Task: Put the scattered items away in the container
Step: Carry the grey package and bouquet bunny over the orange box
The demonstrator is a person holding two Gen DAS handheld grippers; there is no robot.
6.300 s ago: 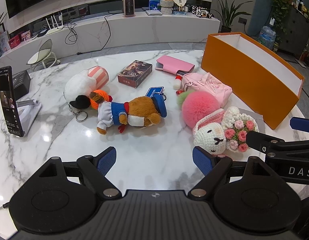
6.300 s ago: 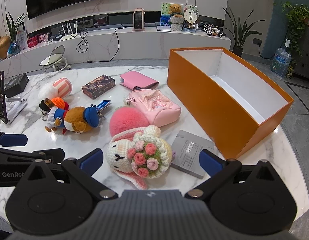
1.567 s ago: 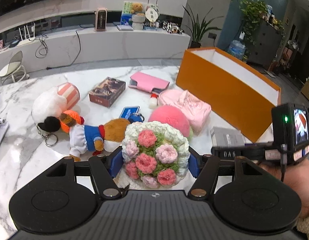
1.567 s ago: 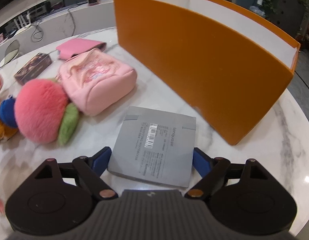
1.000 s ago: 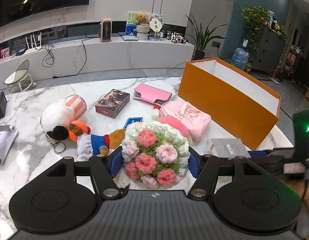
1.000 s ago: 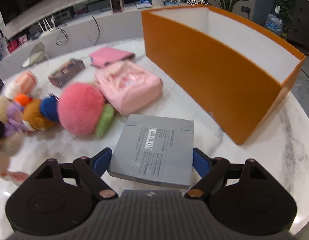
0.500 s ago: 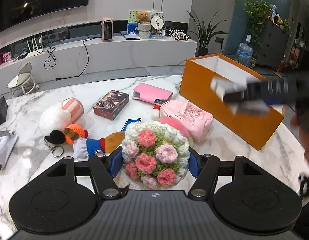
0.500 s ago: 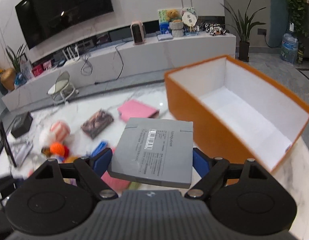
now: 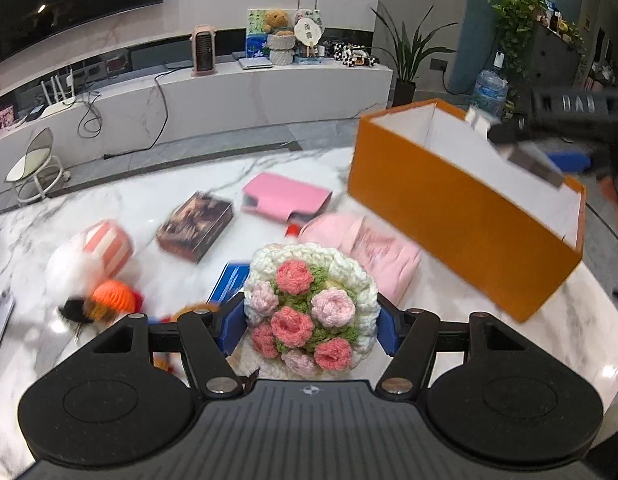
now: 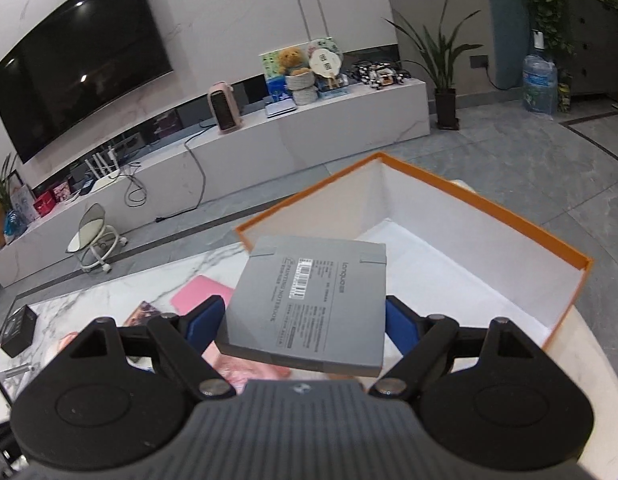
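My left gripper [image 9: 311, 322] is shut on the crocheted bunny with a flower bouquet [image 9: 309, 304] and holds it above the marble table [image 9: 449, 308]. My right gripper [image 10: 305, 320] is shut on a flat grey notebook [image 10: 309, 296] and holds it in the air over the near left part of the open orange box [image 10: 565, 252]. The box's white inside shows nothing in it. In the left wrist view the right gripper [image 9: 549, 152] hangs over the orange box [image 9: 461, 216] with the notebook [image 9: 525, 156], blurred.
On the table lie a pink pouch [image 9: 373, 248], a pink wallet [image 9: 285, 198], a dark card box [image 9: 195, 226], a blue tag [image 9: 233, 284], a white-and-striped plush [image 9: 93, 252] and an orange-hatted plush [image 9: 109, 302]. A black box [image 10: 19, 326] sits at the far left.
My right gripper has lifted the notebook higher and carried it over the box opening. My left gripper has moved toward the box with the bunny; the scene shifted left and blurred.
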